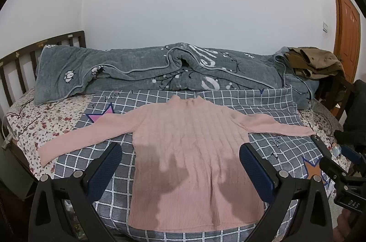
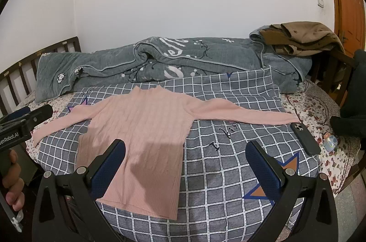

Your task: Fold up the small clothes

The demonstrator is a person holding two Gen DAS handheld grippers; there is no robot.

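So the pink cable-knit sweater (image 1: 192, 146) is lying flat on the grey checked blanket (image 2: 228, 173) on the bed, hem at the near edge, both sleeves stretched out sideways. The left claw (image 1: 180, 171) hangs spread wide over the hem, gripping nothing. The right claw (image 2: 186, 168) is spread wide too, above the sweater's right side and the blanket. A black phone (image 2: 305, 139) sits just past the right sleeve's cuff. A rumpled grey-green quilt (image 1: 137, 72) lies along the far edge, with a brown garment (image 2: 302, 36) piled on its right end.

Both views over one sweater (image 1: 194, 146)
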